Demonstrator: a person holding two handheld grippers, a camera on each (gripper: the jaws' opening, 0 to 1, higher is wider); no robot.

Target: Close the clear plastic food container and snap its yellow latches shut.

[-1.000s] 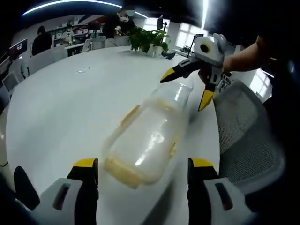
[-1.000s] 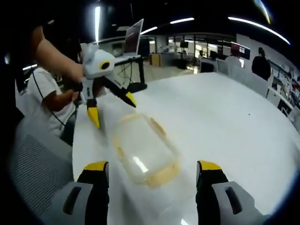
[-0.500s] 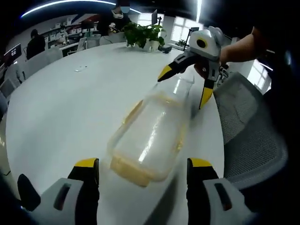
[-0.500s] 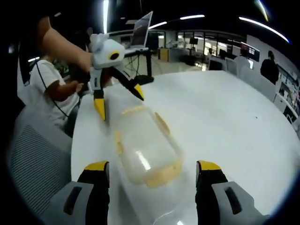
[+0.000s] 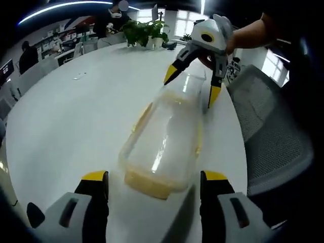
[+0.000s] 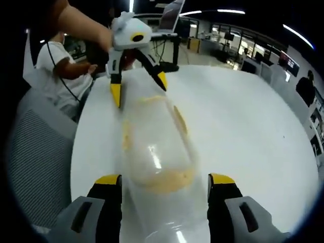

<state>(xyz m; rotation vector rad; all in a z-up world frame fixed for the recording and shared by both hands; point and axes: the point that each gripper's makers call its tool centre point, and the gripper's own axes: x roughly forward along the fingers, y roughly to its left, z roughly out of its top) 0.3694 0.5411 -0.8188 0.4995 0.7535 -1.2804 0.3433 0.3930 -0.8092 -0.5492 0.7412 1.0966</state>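
1. Facing each other across the clear container, the two claws sit at its opposite ends, each with its jaws spread apart and gripping nothing.
2. In the left gripper view, the left claw stands just short of the container's near end, its yellow tips either side of the yellow latch there.
3. In the same view, the right claw comes in from the far right, held by a hand, jaws pointing down and straddling the container's far end.
4. In the right gripper view, the right claw brackets the near end of the container, while the left claw hangs over the far end.
5. The container lies lengthwise on the white tabletop, close to its right edge beside a grey mesh chair.
6. Wide bare tabletop stretches left and far, towards a potted plant.
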